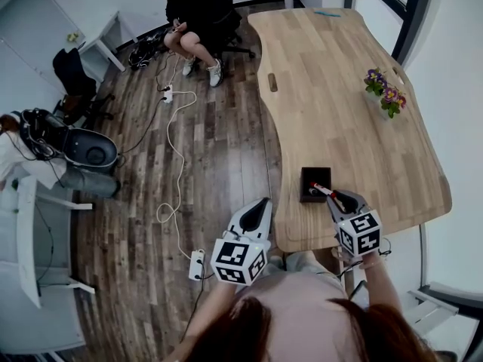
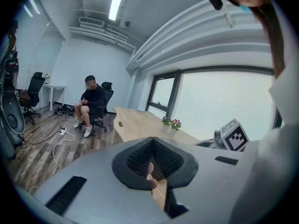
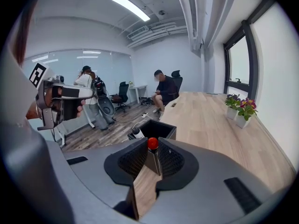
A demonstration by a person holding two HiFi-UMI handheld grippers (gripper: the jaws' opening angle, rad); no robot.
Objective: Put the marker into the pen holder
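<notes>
The right gripper (image 1: 333,195) is over the near edge of the table (image 1: 339,89), just beside the pen holder (image 1: 303,185). Its jaws are closed on the marker (image 3: 152,143), which stands between the two pads with its red end up and forward. In the head view the marker (image 1: 321,190) points from the gripper toward the holder, and its tip is at the holder's near rim or just above it. From here I cannot say if it already touches the rim.

The holder is a black square box, open at the top, and it stands upright on the wood close to the table's edge. In the right gripper view the holder (image 3: 161,126) is directly behind the red end. At its left side there is a small white thing (image 3: 136,133) with a dark top; it is perhaps another pen, but the view is too poor to be sure.

The left gripper (image 1: 264,202) is held lower and to the left, beside the table's edge and above the floor. It is well apart from the holder. In its own view the jaws are practically together, with only a thin gap, and they hold nothing.

Far on the table stands a pot of flowers (image 1: 383,93). A person (image 1: 198,13) sits on a chair near the table's far end, and a white cable (image 1: 177,149) lies on the floor.
</notes>
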